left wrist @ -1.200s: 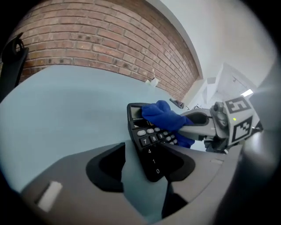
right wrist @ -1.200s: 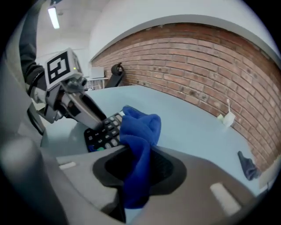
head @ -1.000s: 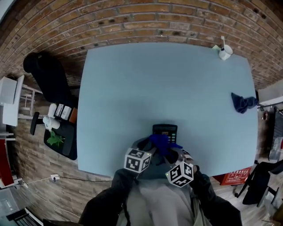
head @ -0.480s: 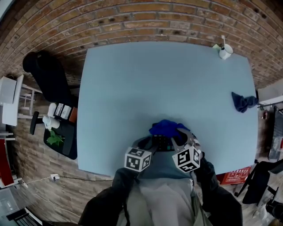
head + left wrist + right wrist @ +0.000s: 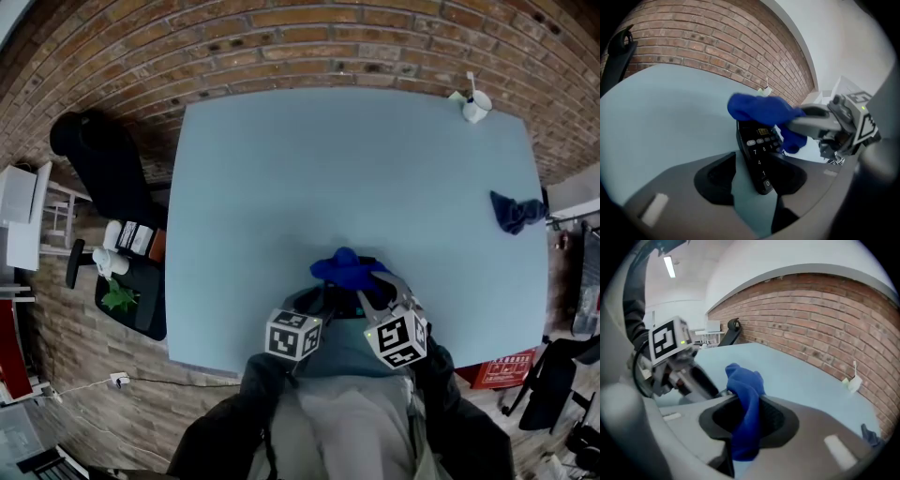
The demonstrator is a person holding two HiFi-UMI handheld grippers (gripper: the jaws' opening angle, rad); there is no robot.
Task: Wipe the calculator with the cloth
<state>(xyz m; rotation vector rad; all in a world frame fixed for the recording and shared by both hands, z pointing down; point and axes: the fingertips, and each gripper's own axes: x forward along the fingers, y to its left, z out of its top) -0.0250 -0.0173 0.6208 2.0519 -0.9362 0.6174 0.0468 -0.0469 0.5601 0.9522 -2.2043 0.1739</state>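
A black calculator (image 5: 758,151) lies near the front edge of the light blue table (image 5: 328,169). Its near end sits between the jaws of my left gripper (image 5: 757,174), which have just been closing and now press on its sides. In the head view most of the calculator (image 5: 341,300) is hidden. A bright blue cloth (image 5: 349,267) covers its far end. My right gripper (image 5: 745,423) is shut on this cloth (image 5: 744,394), which hangs bunched between the pads. In the left gripper view the cloth (image 5: 761,108) rests over the display end, held by the right gripper's fingers (image 5: 813,123).
A white cup (image 5: 477,106) stands at the table's far right corner. A dark blue rag (image 5: 516,214) lies at the right edge. A black chair (image 5: 103,164) and a box with a plant (image 5: 131,298) sit left of the table. A brick wall runs behind.
My right gripper has carried the blue cloth away from me, from the calculator's near end to its far end. The left gripper has stayed where it was.
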